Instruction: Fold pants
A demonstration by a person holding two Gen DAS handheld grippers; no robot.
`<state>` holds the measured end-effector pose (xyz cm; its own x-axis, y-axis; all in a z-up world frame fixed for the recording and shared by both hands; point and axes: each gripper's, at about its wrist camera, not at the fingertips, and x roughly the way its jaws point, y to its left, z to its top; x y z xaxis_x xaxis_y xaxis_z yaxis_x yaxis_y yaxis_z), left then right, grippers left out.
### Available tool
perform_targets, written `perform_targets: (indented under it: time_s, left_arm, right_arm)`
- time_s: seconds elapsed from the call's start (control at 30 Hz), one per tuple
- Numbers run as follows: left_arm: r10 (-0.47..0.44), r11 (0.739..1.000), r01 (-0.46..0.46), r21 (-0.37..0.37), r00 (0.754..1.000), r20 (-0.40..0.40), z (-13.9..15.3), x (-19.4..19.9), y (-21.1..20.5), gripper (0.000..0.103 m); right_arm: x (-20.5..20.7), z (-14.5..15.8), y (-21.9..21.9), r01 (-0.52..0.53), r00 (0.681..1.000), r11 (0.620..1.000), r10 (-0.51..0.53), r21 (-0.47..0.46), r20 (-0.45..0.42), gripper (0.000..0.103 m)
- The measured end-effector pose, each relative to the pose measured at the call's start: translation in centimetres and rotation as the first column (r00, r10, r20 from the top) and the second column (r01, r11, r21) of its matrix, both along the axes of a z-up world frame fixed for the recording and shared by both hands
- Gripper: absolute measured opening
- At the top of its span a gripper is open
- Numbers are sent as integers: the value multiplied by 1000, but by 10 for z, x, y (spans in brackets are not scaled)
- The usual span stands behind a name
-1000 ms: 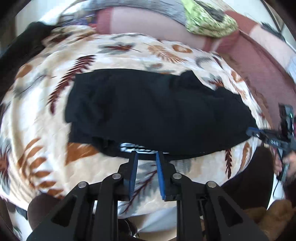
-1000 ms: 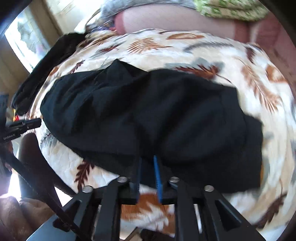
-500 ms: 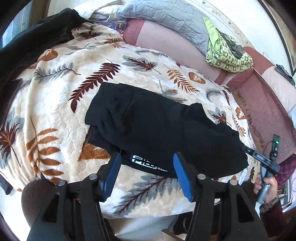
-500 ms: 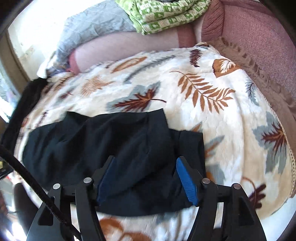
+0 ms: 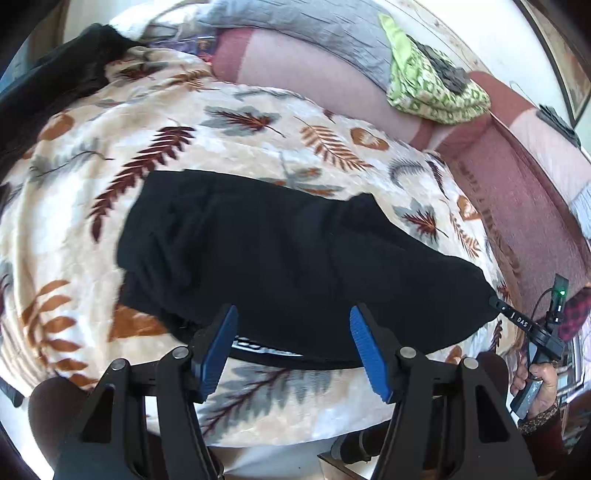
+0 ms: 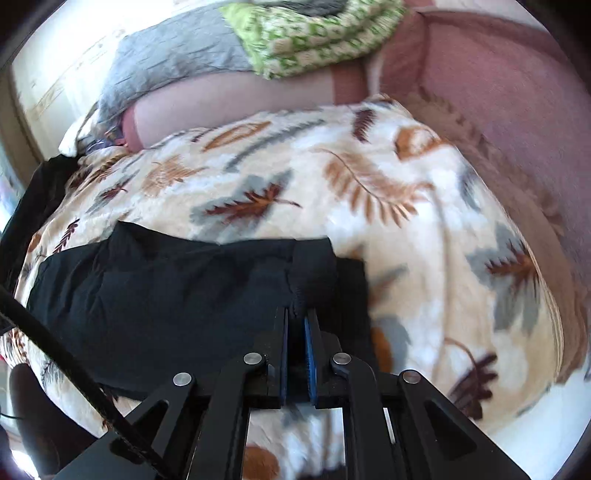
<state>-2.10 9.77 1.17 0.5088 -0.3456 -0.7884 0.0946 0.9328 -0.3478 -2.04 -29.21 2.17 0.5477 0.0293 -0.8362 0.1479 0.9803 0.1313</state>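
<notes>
Black pants lie folded in a long strip on a leaf-print blanket. A waistband with white lettering shows at the near edge. My left gripper is open and empty, with its blue pads just over the near edge of the pants. My right gripper is shut on a raised fold at the right end of the pants. The right gripper also shows in the left wrist view at the pants' right end.
The blanket covers a couch with a pink back. A grey pillow and a green patterned cloth lie on the back. A dark garment lies at the far left.
My right gripper has closed on the right end of the pants; half a second ago it was open. My left gripper opened earlier and has stayed open near the waistband.
</notes>
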Motion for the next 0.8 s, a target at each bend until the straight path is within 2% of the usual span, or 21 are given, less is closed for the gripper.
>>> perform_targets:
  time_s: [0.1, 0.13, 0.2, 0.3, 0.47, 0.53, 0.63, 0.7, 0.8]
  left_arm:
    - [-29, 999, 30, 15, 999, -16, -6, 0, -15, 62]
    - [-37, 999, 37, 17, 999, -20, -8, -1, -18, 62]
    - [-47, 999, 48, 22, 999, -26, -11, -2, -21, 62]
    - [-46, 999, 47, 23, 998, -42, -16, -3, -22, 62]
    - [-27, 1000, 28, 11, 998, -55, -20, -1, -20, 63]
    - [-25, 1000, 26, 17, 998, -55, -21, -1, -20, 63]
    - [-27, 999, 29, 45, 999, -44, -21, -1, -21, 66]
    - [-21, 997, 23, 71, 999, -30, -23, 0, -21, 72]
    - [-15, 995, 17, 95, 999, -31, -31, 5, -21, 72]
  right_arm:
    - [-8, -18, -14, 42, 997, 999, -41, 13, -59, 11]
    - [-10, -25, -18, 58, 995, 998, -56, 24, -78, 19]
    - [-15, -31, -25, 89, 992, 995, -84, 45, -90, 28]
    - [-21, -28, -26, 90, 993, 995, -86, 43, -81, 28]
    - [-23, -24, -15, 47, 995, 998, -50, -37, -85, 28]
    - [-20, -29, -16, 51, 993, 998, -54, -36, -107, 32]
    - [-24, -27, -28, 135, 985, 990, -139, -42, -106, 74]
    - [-34, -14, -38, 209, 976, 977, -211, -37, -52, 83]
    - [-42, 10, -36, 270, 963, 951, -268, -150, 34, 83]
